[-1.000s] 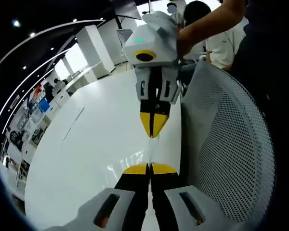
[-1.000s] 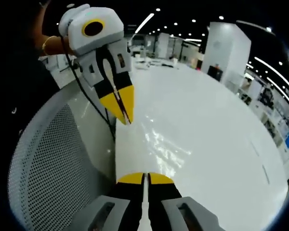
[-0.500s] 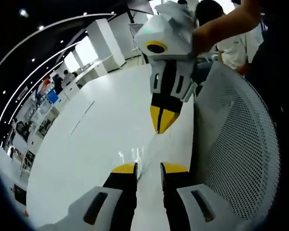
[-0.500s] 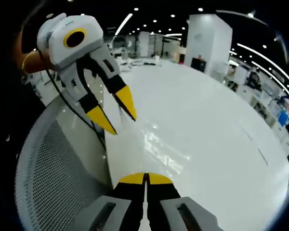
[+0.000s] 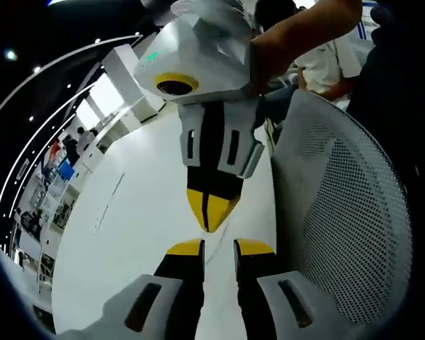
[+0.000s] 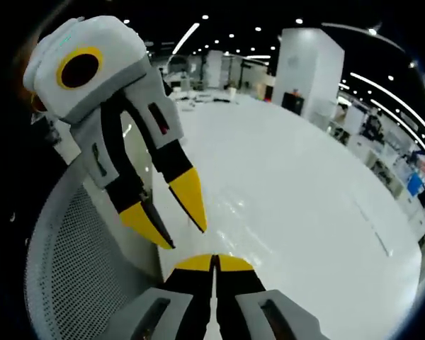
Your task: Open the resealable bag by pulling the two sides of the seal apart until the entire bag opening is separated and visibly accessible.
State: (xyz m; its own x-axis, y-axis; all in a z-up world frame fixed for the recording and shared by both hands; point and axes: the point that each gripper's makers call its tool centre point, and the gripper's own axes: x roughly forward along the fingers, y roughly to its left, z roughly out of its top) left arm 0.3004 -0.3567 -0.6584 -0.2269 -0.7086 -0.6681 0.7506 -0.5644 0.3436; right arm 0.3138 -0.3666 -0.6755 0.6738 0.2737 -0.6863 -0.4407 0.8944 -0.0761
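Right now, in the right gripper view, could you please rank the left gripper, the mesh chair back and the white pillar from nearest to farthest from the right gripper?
1. Left gripper, just ahead of the right gripper, open.
2. Mesh chair back, to the left.
3. White pillar, far across the white table.

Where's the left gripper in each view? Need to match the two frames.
Left gripper view: left gripper rises from the bottom centre, jaws apart.
Right gripper view: it comes in from the upper left, jaws apart, yellow tips pointing down.
Shared landmark: the perforated white chair back.
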